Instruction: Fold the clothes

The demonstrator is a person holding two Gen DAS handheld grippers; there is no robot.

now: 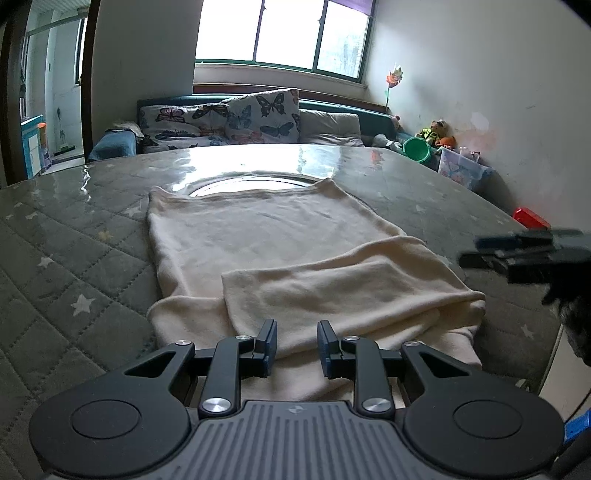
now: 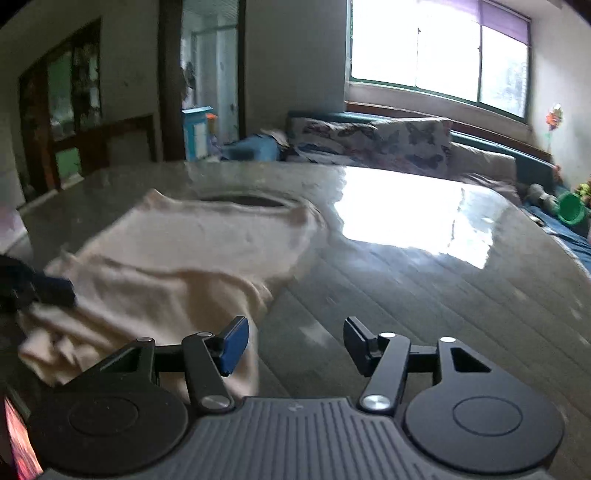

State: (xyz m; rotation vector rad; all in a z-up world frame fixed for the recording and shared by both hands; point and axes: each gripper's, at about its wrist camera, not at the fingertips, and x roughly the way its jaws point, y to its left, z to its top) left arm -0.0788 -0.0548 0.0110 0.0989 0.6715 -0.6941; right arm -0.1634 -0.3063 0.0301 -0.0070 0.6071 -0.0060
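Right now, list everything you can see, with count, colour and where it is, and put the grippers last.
garment: one, cream, spread on the table, near part folded over
table: one, grey quilted star cover under glossy film
butterfly cushions: two, white patterned, on sofa beyond the table
sofa: one, teal, under the window
bucket: one, green, right of sofa
storage box: one, clear, by right wall
left hand-held gripper: black, open, over the garment's near edge
right hand-held gripper: black, open, at the garment's right edge

Window (image 1: 284, 33) glare, right view motion-blurred
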